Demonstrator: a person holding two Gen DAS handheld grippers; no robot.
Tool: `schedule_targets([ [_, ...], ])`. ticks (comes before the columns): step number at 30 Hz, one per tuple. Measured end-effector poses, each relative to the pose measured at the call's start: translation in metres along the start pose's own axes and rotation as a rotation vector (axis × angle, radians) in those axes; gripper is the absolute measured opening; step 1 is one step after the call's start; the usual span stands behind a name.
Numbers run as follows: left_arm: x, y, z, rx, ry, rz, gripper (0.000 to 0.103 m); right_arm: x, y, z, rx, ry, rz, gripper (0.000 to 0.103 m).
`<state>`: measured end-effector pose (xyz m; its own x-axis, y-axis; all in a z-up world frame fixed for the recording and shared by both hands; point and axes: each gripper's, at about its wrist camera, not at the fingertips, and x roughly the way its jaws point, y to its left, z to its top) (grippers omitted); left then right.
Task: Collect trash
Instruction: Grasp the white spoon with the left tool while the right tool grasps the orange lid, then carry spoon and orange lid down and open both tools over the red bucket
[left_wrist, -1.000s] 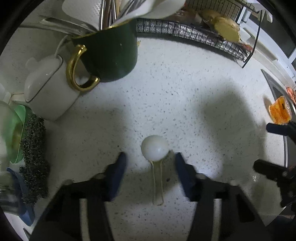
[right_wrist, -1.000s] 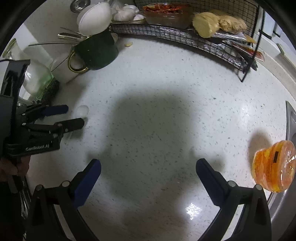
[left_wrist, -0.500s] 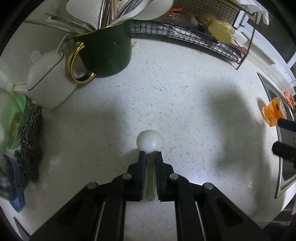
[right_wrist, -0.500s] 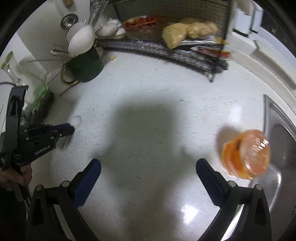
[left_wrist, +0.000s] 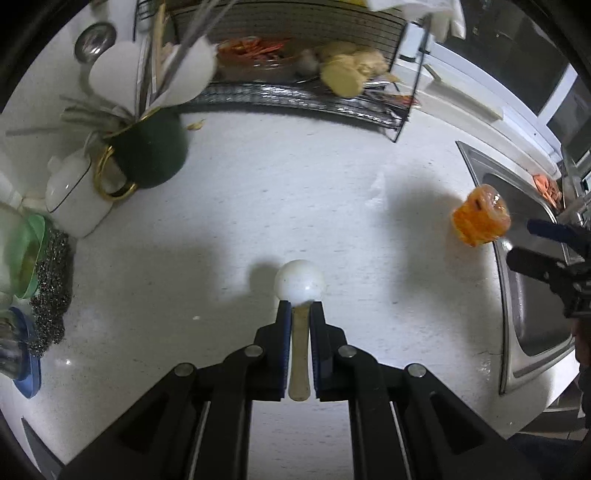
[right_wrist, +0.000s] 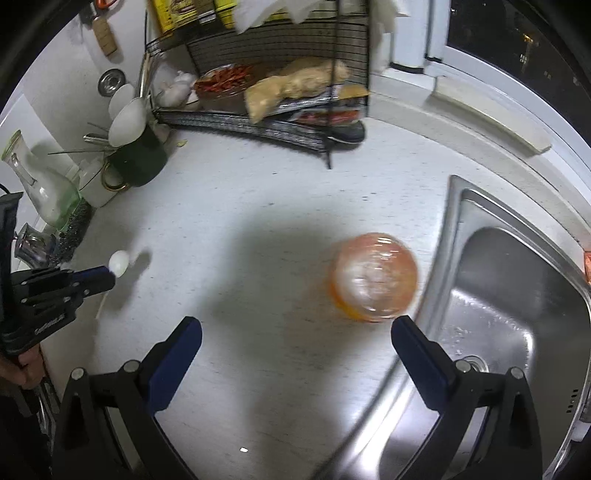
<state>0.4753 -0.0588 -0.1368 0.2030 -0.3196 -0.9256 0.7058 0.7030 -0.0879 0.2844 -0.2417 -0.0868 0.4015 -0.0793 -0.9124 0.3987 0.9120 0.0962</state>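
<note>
White plastic spoon (left_wrist: 299, 295) is clamped by its handle between the closed left tongs (left_wrist: 300, 308), its round bowl jutting past the tips and held clear above the speckled surface (left_wrist: 258, 192). Near the surface's right edge, just beside the steel sink (right_wrist: 517, 295), an orange plastic cup (right_wrist: 373, 277) is seen, blurred. The right tongs (right_wrist: 295, 334) are spread wide and empty, just short of that cup.

glossy steel sink (right_wrist: 517, 295), speckled matt counter (right_wrist: 258, 206)
</note>
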Motion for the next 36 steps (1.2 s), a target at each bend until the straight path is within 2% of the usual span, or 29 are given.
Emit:
schedule_targets([
  [7,-0.002,-0.030,-0.001,-0.050,-0.005,0.027,0.008,-0.001,-0.028,0.007,-0.043,0.004,-0.008,0.103],
  [16,-0.011,-0.028,-0.017,-0.159,-0.010,0.067,0.008,0.035,-0.042,0.020,-0.194,0.076,0.053,0.102],
  [23,-0.005,-0.024,-0.031,-0.173,0.009,0.077,0.008,0.063,-0.041,0.021,-0.250,0.111,0.076,0.102],
  [24,-0.006,-0.023,-0.033,-0.178,0.009,0.079,0.008,0.065,-0.040,0.019,-0.256,0.106,0.076,0.096],
  [25,-0.006,-0.022,-0.037,-0.184,0.008,0.083,0.008,0.067,-0.038,0.018,-0.265,0.106,0.076,0.079],
  [26,-0.008,-0.021,-0.040,-0.189,0.006,0.086,0.008,0.069,-0.035,0.016,-0.275,0.118,0.071,0.068],
  [27,-0.010,-0.021,-0.043,-0.194,0.004,0.086,0.008,0.069,-0.033,0.015,-0.283,0.120,0.061,0.064],
  [36,-0.050,-0.023,-0.099,-0.262,-0.036,0.121,0.008,0.028,0.017,-0.018,-0.353,0.065,0.136,0.064],
])
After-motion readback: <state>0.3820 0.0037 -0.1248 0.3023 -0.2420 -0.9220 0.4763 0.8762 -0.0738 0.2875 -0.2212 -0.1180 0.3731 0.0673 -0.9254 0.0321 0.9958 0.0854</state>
